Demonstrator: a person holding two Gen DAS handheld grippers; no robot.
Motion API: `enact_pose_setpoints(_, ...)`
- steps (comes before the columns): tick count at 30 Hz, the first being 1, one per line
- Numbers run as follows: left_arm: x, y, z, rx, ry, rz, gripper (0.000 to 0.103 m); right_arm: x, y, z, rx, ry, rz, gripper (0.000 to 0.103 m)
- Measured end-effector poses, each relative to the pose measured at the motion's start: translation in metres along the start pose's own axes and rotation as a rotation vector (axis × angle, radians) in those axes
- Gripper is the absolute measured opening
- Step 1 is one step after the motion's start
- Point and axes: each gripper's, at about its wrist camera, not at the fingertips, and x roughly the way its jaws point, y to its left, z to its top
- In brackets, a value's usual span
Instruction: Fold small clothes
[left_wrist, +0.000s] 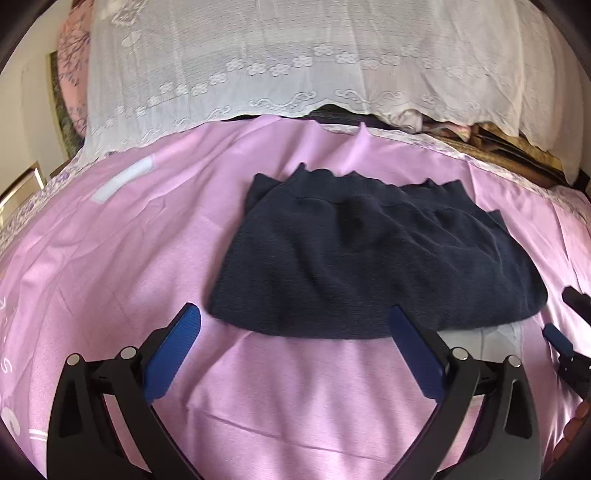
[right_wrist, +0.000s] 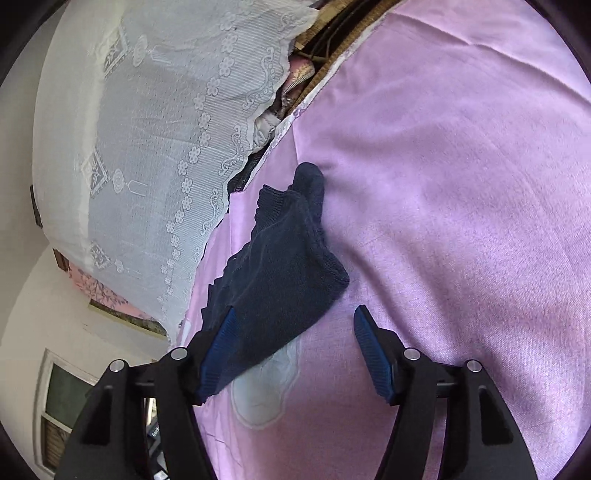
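Observation:
A dark navy knitted garment (left_wrist: 369, 258) lies folded and flat on the pink bedsheet (left_wrist: 147, 258), its ribbed, wavy hem at the far side. My left gripper (left_wrist: 295, 312) hovers open at the garment's near edge, with nothing between its blue pads (left_wrist: 173, 354). In the right wrist view the same garment (right_wrist: 288, 266) runs away from my right gripper (right_wrist: 295, 314). That gripper is open; its left pad (right_wrist: 218, 354) overlaps the garment's near corner without pinching it. The right gripper (left_wrist: 565, 321) also shows at the right edge of the left wrist view, beside the garment.
A white lace cover (left_wrist: 295, 74) drapes over a tall pile behind the bed, with clutter (left_wrist: 498, 144) under its right end. A white label (left_wrist: 122, 177) and a pale printed patch (right_wrist: 266, 391) mark the sheet. A window frame (right_wrist: 62, 398) shows at lower left.

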Motion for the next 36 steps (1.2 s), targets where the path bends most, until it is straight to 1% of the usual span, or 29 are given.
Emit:
enact_pose_setpoints(4,0.01,-0.032,0.01,0.06,0.02,0.024,0.099,0.015,0.003,0.004,0.01,0.021,-0.039,0.066)
enact_pose_setpoints(9,0.033,-0.055,0.035,-0.014,0.096,-0.009,0.099,0.039,0.016,0.013,-0.053,0.051,-0.124,0.066)
enact_pose_setpoints(10,0.037,-0.061,0.038,-0.014,0.098,0.006,0.099,0.043,0.018,0.015,-0.065,0.05,-0.137,0.066)
enact_pose_setpoints(12,0.047,-0.069,0.042,-0.008,0.092,0.059,0.099,0.05,0.022,0.019,-0.078,0.044,-0.151,0.069)
enact_pose_setpoints(13,0.052,-0.071,0.042,-0.01,0.092,0.071,0.099,0.054,0.024,0.021,-0.083,0.039,-0.156,0.072)
enact_pose_setpoints(16,0.064,-0.071,0.038,-0.02,0.098,0.054,0.099,0.065,0.031,0.025,-0.117,0.016,-0.188,0.076)
enact_pose_setpoints(17,0.066,-0.072,0.038,-0.015,0.091,0.051,0.099,0.07,0.035,0.025,-0.138,0.008,-0.204,0.078)
enact_pose_setpoints(19,0.064,-0.075,0.04,-0.006,0.073,0.048,0.099,0.075,0.04,0.024,-0.177,-0.008,-0.234,0.078)
enact_pose_setpoints(20,0.061,-0.076,0.042,-0.006,0.059,0.039,0.099,0.076,0.041,0.024,-0.18,-0.016,-0.235,0.078)
enact_pose_setpoints(22,0.054,-0.082,0.05,-0.01,0.034,-0.005,0.099,0.074,0.038,0.025,-0.165,-0.027,-0.216,0.078)
enact_pose_setpoints(24,0.052,-0.095,0.057,0.008,0.029,-0.035,0.099,0.069,0.032,0.027,-0.13,-0.046,-0.189,0.072)
enact_pose_setpoints(26,0.056,-0.114,0.061,0.057,0.039,-0.033,0.099,0.067,0.026,0.03,-0.092,-0.055,-0.159,0.059)
enact_pose_setpoints(27,0.06,-0.122,0.06,0.078,0.045,-0.022,0.099,0.067,0.022,0.031,-0.072,-0.053,-0.143,0.054)
enact_pose_setpoints(29,0.069,-0.135,0.056,0.127,0.065,-0.01,0.099,0.068,0.016,0.033,-0.041,-0.044,-0.115,0.039)
enact_pose_setpoints(30,0.071,-0.138,0.053,0.152,0.068,0.001,0.099,0.069,0.014,0.033,-0.026,-0.041,-0.098,0.037)
enact_pose_setpoints(32,0.071,-0.14,0.051,0.173,0.052,0.013,0.099,0.074,0.013,0.035,-0.017,-0.008,-0.072,0.036)
enact_pose_setpoints(33,0.071,-0.139,0.051,0.175,0.052,0.01,0.099,0.078,0.014,0.036,-0.024,0.017,-0.078,0.036)
enact_pose_setpoints(35,0.073,-0.136,0.05,0.164,0.06,-0.004,0.099,0.081,0.018,0.037,-0.031,0.031,-0.069,0.045)
enact_pose_setpoints(36,0.075,-0.134,0.049,0.156,0.068,-0.01,0.099,0.081,0.018,0.038,-0.02,0.031,-0.06,0.047)
